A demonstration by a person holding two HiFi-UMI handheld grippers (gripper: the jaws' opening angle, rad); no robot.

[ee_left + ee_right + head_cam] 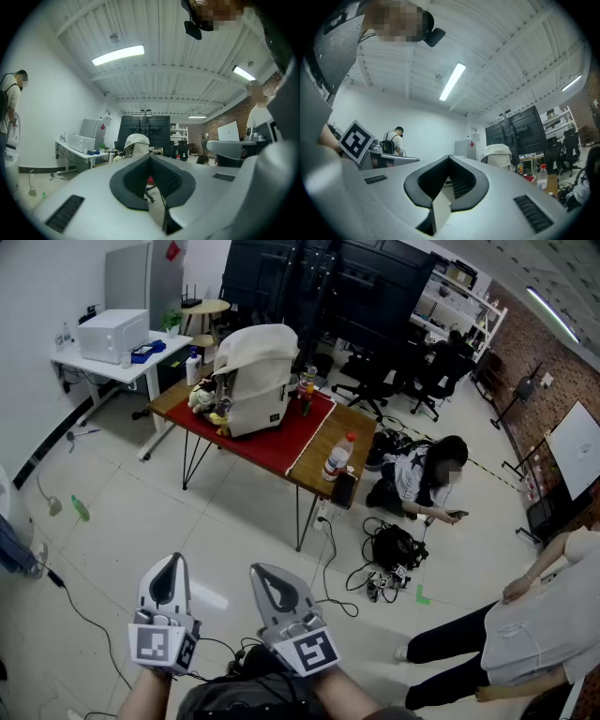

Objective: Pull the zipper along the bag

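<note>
- Both grippers sit low and side by side. The left gripper [173, 563] and right gripper [260, 570] each have their jaws pressed together, with nothing pinched in either.
- The cream backpack [255, 379] is well ahead of both grippers. It stands upright on a red cloth [281, 442] on a wooden table [323, 442], well apart from both sets of jaws.
- Only the head view shows a person sitting on the floor [424, 479], ahead and to the right of the right gripper.
- Only the right gripper view catches a far-off person wearing a dark backpack [393, 140], left of its jaws, just past the left gripper's marker cube [356, 139].
- A water bottle [338, 457] stands on the table, right of the cream backpack.
- The zipper is way too small to make out from back here in any view.
- A standing person [539, 624] right of the right gripper is cut off by the frame edge.
</note>
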